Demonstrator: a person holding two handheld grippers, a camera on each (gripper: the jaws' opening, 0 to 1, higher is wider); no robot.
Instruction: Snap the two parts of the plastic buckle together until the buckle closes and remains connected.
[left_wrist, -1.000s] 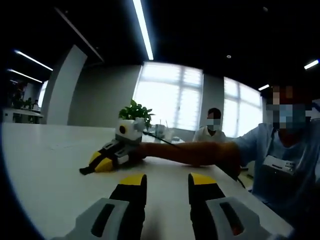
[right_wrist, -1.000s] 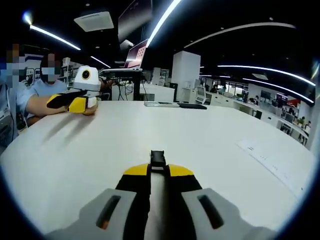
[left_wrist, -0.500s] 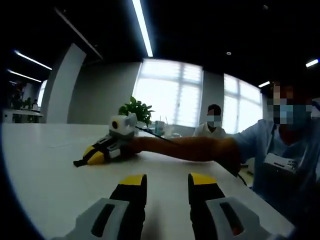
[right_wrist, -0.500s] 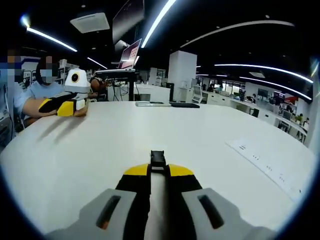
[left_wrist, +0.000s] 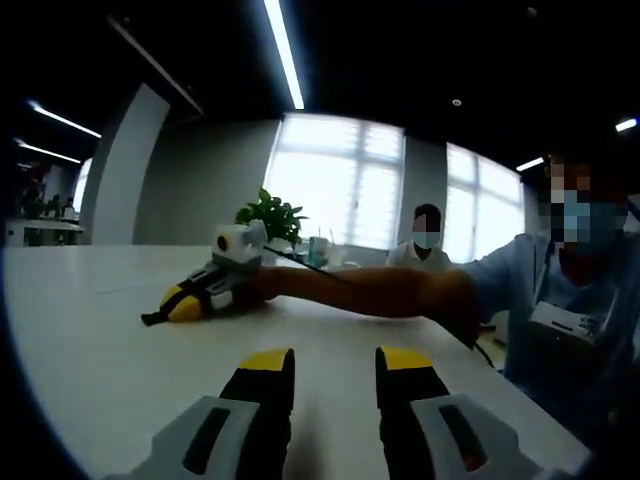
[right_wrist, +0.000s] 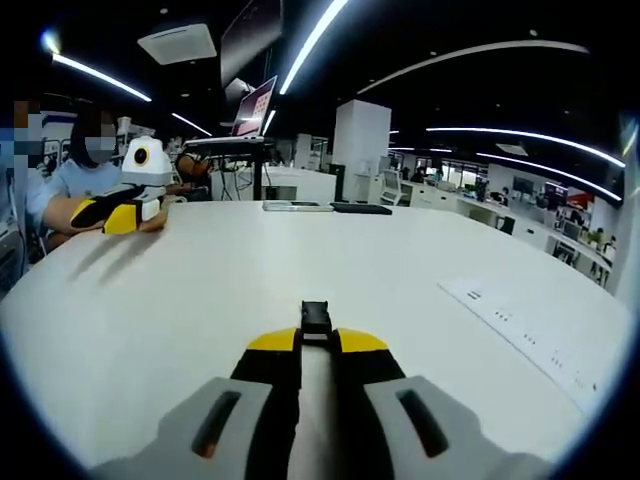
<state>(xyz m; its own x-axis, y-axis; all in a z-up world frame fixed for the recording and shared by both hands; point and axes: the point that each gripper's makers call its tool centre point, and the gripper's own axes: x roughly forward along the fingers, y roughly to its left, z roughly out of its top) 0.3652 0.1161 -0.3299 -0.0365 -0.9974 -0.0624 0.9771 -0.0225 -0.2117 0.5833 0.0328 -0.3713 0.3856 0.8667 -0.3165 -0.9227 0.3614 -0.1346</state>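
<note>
While the right gripper (right_wrist: 317, 345) stays clamped on the black buckle piece (right_wrist: 315, 318), left gripper (left_wrist: 330, 362) wide apart, other gripper now farther off across the white table (right_wrist: 330, 260).

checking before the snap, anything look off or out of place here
One thing: the right tool is shut on a black buckle part, but the left tool is open with nothing between its jaws. No second buckle part shows on the white table. Nothing spilled or damaged.

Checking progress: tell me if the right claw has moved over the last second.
Yes. In the left gripper view, the right claw has slid leftward, away from the potted plant.
</note>
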